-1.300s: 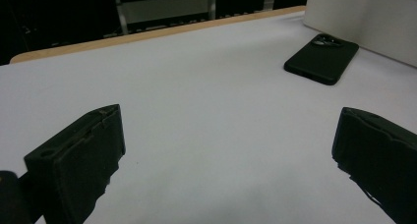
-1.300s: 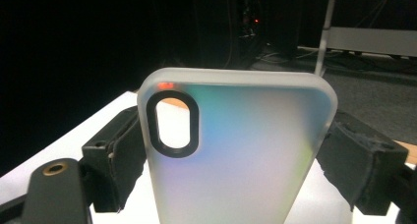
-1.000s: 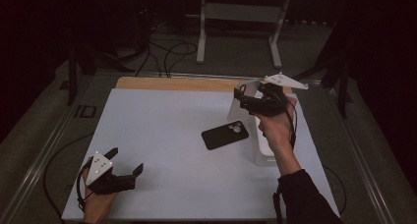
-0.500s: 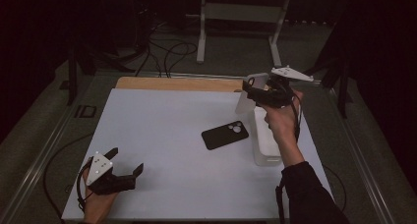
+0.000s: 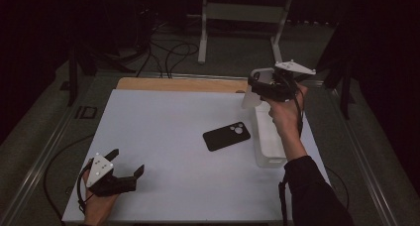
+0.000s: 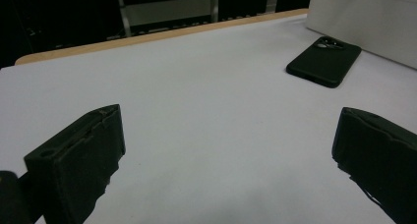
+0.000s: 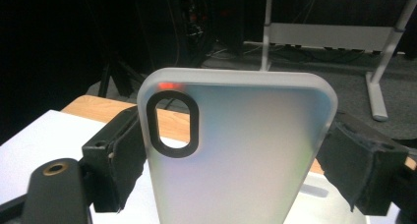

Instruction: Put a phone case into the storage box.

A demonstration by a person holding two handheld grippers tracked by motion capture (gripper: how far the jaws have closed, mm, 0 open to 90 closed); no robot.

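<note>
The right gripper [image 5: 253,89] holds the translucent phone case [image 7: 236,150] tight between its jaws, lifted above the white bin [image 5: 270,137], while the left gripper [image 5: 128,162] rests open on the table [image 5: 163,122], so placing is left.

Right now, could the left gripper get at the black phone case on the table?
Probably yes: the left gripper is open and holds nothing, and bare white table lies between it and the black phone case. Reach itself can't be judged.
</note>
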